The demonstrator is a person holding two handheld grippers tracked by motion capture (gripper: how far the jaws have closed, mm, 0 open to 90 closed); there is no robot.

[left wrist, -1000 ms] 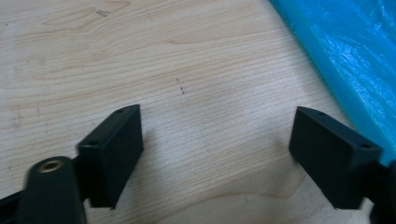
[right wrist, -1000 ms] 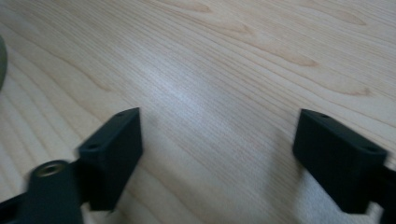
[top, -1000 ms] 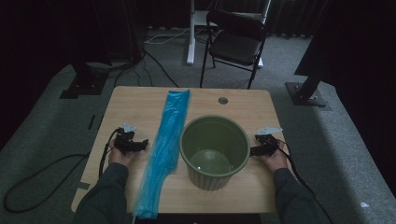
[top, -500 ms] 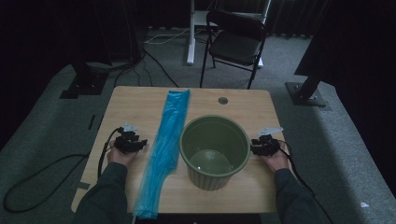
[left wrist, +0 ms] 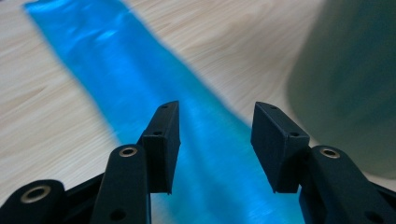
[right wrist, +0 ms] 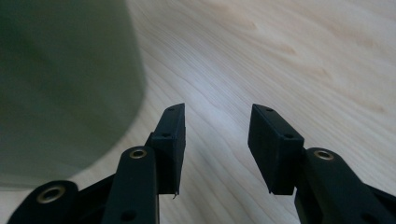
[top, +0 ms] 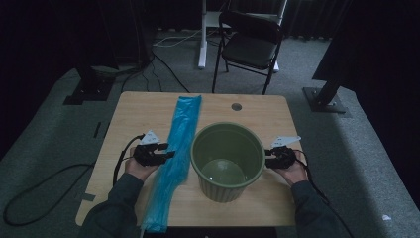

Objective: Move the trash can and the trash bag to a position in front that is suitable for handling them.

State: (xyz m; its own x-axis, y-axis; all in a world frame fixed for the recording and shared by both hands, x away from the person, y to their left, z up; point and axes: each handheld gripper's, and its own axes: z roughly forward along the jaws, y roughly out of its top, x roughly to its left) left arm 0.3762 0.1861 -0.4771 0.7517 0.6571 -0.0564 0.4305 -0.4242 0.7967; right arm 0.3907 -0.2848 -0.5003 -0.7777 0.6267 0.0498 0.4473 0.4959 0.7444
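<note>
A long blue plastic bag (top: 179, 148) lies flat along the wooden table (top: 133, 114), left of an upright green bin (top: 228, 158). My left gripper (top: 166, 154) hovers at the bag's left edge, pointing toward the bin. In the left gripper view the bag (left wrist: 140, 70) runs under my left gripper (left wrist: 215, 144), and the bin (left wrist: 350, 84) stands at the right. Its jaws have just been closing partway; they stand apart with nothing gripped. My right gripper (top: 267, 159) sits beside the bin's right wall (right wrist: 65, 84). The right gripper (right wrist: 215, 144) has also just been closing and holds nothing over bare wood.
A round cable hole (top: 236, 106) sits near the table's far edge. A black folding chair (top: 250, 44) stands on the carpet behind the table. Cables trail from both grippers, and one loops on the floor (top: 39, 188) at the left.
My left gripper has shifted right, up to the blue bag's edge, and has lifted a little. The right gripper has risen slightly beside the bin. Bag and bin have not moved.
</note>
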